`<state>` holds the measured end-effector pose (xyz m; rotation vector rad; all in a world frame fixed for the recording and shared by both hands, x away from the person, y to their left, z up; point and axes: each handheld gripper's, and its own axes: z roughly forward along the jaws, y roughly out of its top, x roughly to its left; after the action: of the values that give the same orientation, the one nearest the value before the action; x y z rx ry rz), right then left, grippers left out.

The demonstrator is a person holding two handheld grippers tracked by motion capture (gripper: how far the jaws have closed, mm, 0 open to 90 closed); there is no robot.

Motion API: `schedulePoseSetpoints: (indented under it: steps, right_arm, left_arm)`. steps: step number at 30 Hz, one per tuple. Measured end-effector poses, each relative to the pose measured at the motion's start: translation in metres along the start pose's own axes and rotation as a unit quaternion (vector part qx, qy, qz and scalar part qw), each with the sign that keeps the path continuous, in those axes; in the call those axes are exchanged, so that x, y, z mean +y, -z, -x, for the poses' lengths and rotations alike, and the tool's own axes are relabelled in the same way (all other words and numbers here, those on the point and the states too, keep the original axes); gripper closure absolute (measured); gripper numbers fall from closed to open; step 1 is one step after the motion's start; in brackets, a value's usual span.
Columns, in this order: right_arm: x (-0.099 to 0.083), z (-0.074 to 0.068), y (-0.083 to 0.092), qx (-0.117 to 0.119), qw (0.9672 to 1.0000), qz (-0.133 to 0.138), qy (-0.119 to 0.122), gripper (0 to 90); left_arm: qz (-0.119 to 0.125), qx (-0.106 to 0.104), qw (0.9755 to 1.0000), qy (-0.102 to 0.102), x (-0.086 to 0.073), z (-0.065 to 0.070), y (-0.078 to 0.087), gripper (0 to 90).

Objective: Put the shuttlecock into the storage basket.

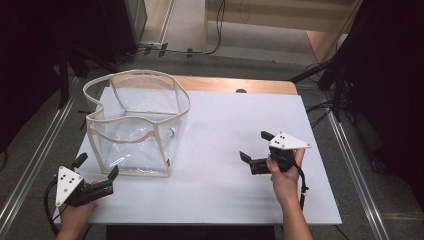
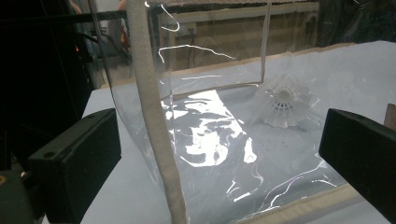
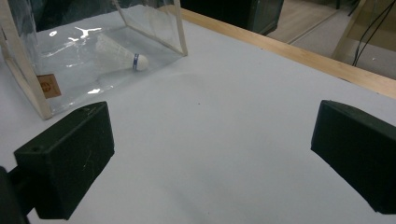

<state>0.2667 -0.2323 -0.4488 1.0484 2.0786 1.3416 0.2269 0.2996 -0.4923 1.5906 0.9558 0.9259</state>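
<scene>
A white table (image 1: 225, 165) with a wooden far edge fills the middle of the high view. A clear bag (image 1: 135, 122) stands on it at the upper left, a shuttlecock (image 3: 122, 57) lying inside.

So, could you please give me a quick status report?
Left gripper open at bag corner. Right gripper open, empty. Shuttlecock lies inside bag. Nothing blocking.

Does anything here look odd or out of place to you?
Slightly: the clear bag has a wavy, sagging rim instead of a square one, and a shuttlecock lies on its side inside. Nothing looks spilled or broken.
</scene>
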Motion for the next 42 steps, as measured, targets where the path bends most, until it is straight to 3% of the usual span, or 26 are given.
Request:
schedulePoseSetpoints:
  steps: [25, 42]
  right_arm:
    - [-0.044, 0.026, 0.029, -0.040, 0.9985, -0.016, -0.032, 0.0]
    - [-0.069, 0.052, 0.051, -0.068, 0.9958, -0.011, -0.060, 0.0]
  left_arm:
    - [-0.001, 0.002, 1.0000, -0.002, 0.000, 0.001, 0.000, 0.0]
    - [-0.001, 0.002, 1.0000, -0.002, 0.000, 0.001, 0.000, 0.0]
